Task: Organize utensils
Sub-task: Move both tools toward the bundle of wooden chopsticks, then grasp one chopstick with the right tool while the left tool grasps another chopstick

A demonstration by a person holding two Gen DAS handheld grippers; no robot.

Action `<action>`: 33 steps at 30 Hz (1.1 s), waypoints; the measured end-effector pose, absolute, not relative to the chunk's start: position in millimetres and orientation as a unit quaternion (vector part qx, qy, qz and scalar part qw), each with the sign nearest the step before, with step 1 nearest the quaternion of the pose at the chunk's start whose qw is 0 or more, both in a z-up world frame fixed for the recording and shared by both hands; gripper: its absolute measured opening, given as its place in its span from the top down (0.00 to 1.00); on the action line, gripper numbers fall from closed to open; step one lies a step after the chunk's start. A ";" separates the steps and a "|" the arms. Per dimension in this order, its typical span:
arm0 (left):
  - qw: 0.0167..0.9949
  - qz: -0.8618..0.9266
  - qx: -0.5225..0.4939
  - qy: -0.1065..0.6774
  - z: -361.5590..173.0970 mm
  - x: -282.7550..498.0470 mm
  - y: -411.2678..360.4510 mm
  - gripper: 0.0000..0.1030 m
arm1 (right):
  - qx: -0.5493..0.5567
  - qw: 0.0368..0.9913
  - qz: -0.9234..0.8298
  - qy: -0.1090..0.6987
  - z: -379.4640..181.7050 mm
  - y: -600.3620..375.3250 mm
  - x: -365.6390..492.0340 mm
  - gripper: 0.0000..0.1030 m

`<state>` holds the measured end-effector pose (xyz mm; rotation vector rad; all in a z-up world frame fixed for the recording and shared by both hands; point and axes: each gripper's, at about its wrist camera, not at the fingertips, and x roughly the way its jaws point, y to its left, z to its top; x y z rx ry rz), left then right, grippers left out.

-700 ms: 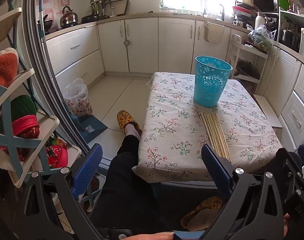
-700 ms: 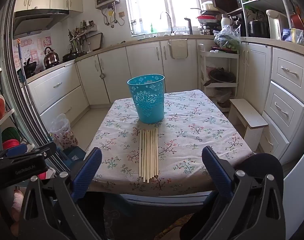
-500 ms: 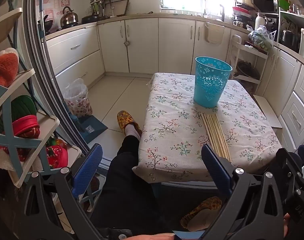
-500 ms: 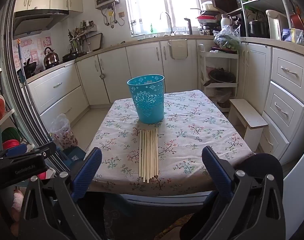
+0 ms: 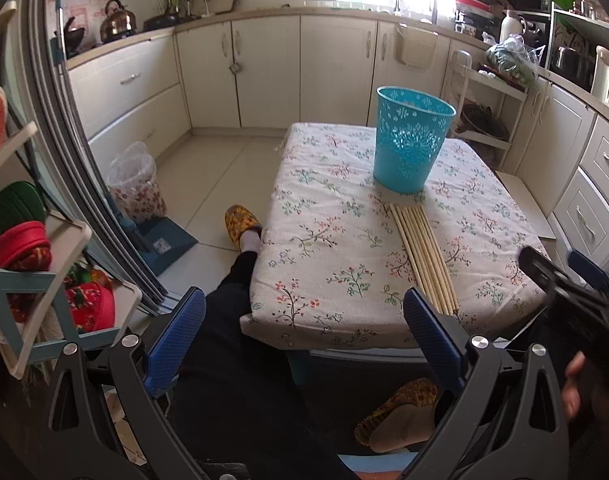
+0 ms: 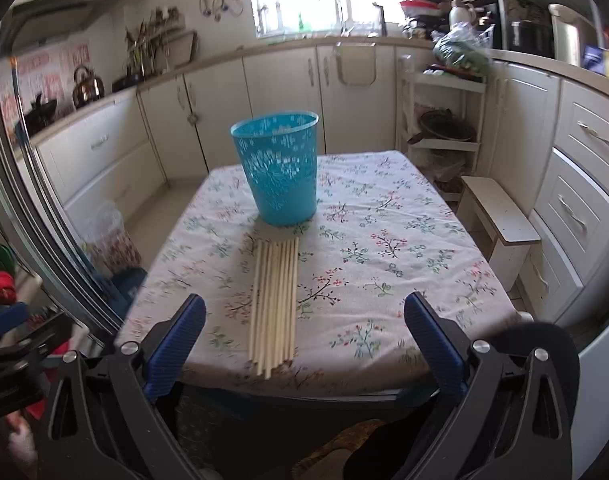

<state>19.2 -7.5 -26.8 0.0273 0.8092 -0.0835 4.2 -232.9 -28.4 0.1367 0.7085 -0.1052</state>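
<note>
Advancing since earlier: right gripper, jaws wide, empty; chopsticks now frame centre, teal basket larger; left gripper open.

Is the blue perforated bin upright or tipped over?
Upright. The blue perforated bin stands on its base on the floral tablecloth, open rim facing up, just beyond the far ends of the row of wooden chopsticks.

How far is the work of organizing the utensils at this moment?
Nothing looks done yet: all the chopsticks lie side by side on the tablecloth, in front of the blue basket. Nothing is in hand: the left gripper and right gripper are open and empty. Everything remains.
</note>
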 end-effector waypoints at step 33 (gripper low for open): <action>0.874 -0.105 0.031 0.473 -105.9 180.0 -104.1 0.16 | 0.039 0.869 0.060 0.491 -133.2 -287.3 164.9 0.94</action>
